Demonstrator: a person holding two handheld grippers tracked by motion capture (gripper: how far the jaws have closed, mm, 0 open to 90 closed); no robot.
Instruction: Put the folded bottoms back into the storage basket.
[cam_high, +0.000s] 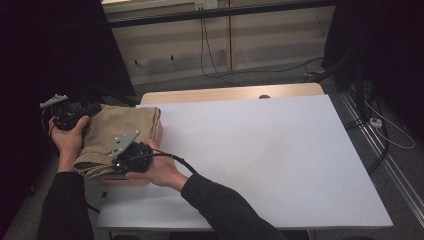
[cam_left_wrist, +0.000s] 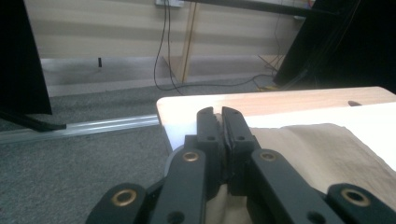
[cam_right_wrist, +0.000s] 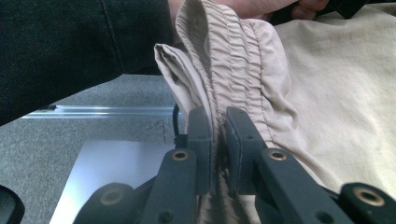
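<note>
Two claws pinching folded tan cloth (cam_high: 122, 131), gathered elastic waistband (cam_right_wrist: 233, 60).

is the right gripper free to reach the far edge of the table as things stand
Probably not yet: the right gripper is shut on the gathered waistband of the tan garment, so it would drag the cloth toward the table's far edge.

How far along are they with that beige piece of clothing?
The beige garment already lies bunched in folds at the left corner of the white table. In hand: the right gripper is shut on its gathered waistband, and the left gripper pinches the cloth too. Left to do, probably: spreading or neatly folding it.
</note>
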